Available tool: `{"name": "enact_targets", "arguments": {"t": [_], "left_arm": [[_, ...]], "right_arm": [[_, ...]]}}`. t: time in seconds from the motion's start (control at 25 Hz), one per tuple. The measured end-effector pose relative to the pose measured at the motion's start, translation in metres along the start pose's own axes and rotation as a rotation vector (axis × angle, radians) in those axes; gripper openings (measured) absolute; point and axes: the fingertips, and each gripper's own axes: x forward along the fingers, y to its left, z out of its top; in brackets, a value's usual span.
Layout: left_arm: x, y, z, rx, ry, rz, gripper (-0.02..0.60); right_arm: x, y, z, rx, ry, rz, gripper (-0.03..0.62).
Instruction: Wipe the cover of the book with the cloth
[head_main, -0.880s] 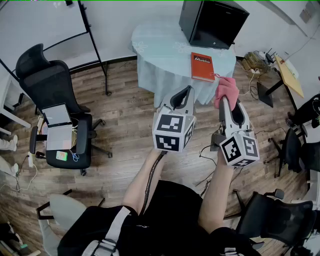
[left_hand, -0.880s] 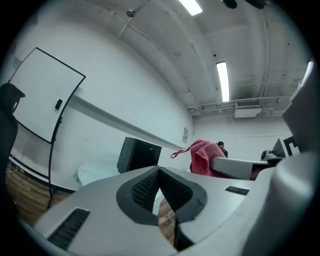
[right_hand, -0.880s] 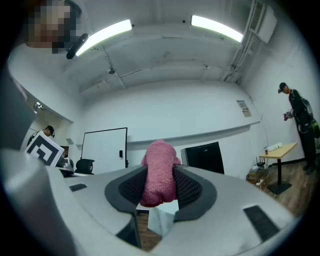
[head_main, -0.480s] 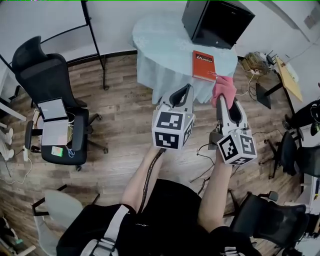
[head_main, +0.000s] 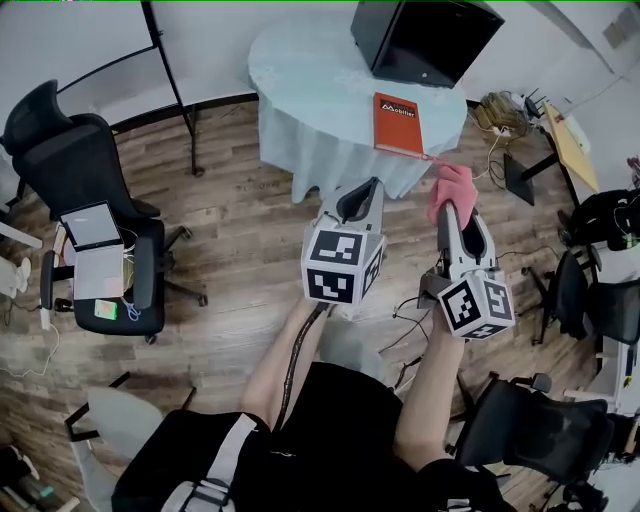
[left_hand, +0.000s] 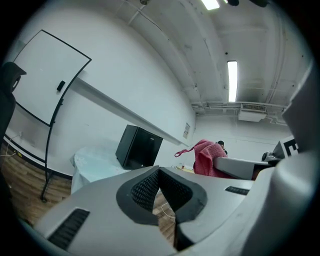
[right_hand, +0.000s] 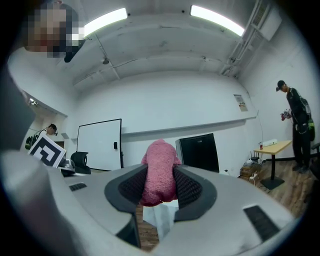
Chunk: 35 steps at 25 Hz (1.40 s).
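- We log the book lying flat at the near right edge of the round table. Its long axis runs from that edge toward the black box, white title at the far end.
- Table draped pale blue; wood-plank floor; office chair well apart.
- Book cover: orange-red.
- Right gripper clamps the pink cloth short of the table edge. Left gripper: 2 jaws pressed together, empty.

The box at the table's far edge is cut off above. Print on the book is too small to read.
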Motion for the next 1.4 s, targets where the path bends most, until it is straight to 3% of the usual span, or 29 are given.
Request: {"name": "enact_targets", "arguments": {"t": [0.4, 0.6, 0.88, 1.12, 1.4], "left_arm": [[0.049, 0.003, -0.008, 0.005, 0.029, 0.016, 0.012], [0.089, 0.026, -0.016, 0.001, 0.059, 0.055, 0.013], [0.167, 0.037, -0.023, 0.001, 0.11, 0.073, 0.013], [0.236, 0.027, -0.004, 0.034, 0.098, 0.074, 0.012], [0.279, 0.015, 0.022, 0.054, 0.041, 0.091, 0.012]], "right_arm": [[0.034, -0.042, -0.006, 0.058, -0.008, 0.01, 0.153], [0.074, -0.063, -0.024, 0.084, 0.024, 0.026, 0.153], [0.133, -0.132, -0.03, 0.157, 0.029, 0.001, 0.153], [0.174, -0.189, -0.009, 0.179, -0.01, -0.01, 0.153], [0.195, -0.234, 0.027, 0.169, -0.077, 0.007, 0.153]]}}
